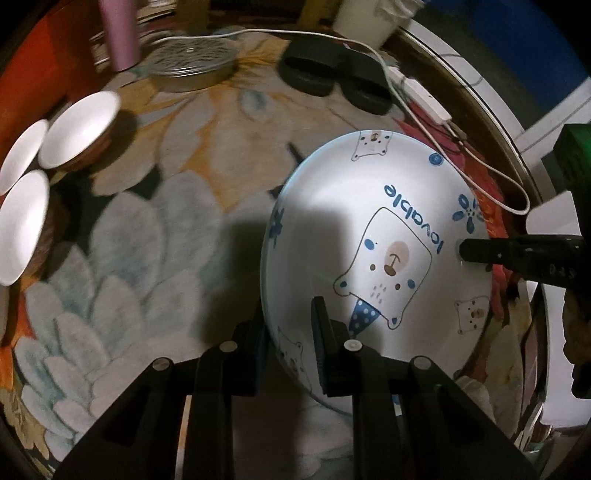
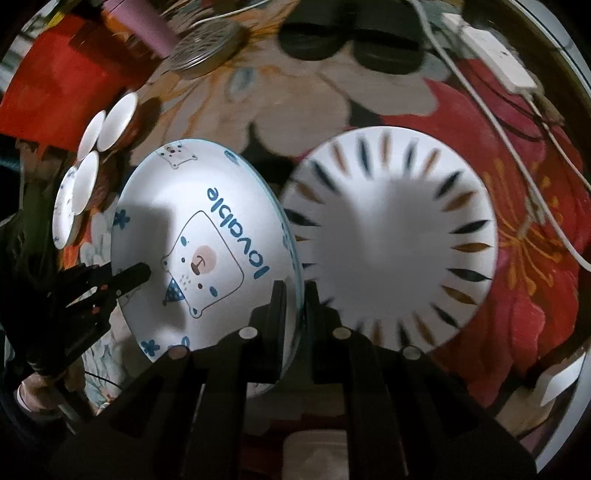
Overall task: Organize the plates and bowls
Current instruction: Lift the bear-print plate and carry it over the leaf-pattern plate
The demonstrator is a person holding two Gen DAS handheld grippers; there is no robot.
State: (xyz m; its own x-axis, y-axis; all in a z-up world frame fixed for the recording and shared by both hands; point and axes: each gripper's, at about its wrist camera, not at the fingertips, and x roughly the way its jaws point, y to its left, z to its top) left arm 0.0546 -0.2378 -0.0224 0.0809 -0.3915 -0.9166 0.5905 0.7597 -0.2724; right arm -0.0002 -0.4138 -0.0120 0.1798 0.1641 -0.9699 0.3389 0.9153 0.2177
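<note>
A white plate with a blue bear drawing and the word "lovable" (image 1: 369, 221) hangs tilted above the flowered tablecloth, held from both sides. My left gripper (image 1: 290, 321) is shut on its near left rim. My right gripper (image 2: 297, 291) is shut on the opposite rim of the same bear plate (image 2: 192, 229), and one of its fingers (image 1: 480, 253) lies across the plate face. A white plate with dark and tan rim strokes (image 2: 391, 243) lies on the cloth to the right. Three small white bowls (image 1: 79, 129) stand grouped at the left, with another bear plate (image 2: 61, 210) beside them.
At the back stand a pink tumbler (image 1: 120, 33), a metal mesh lid (image 1: 192, 62), two black oval things (image 1: 332, 74) and a white container (image 1: 365, 18). A white power strip with its cable (image 1: 424, 96) runs along the round table's right edge (image 1: 491, 122).
</note>
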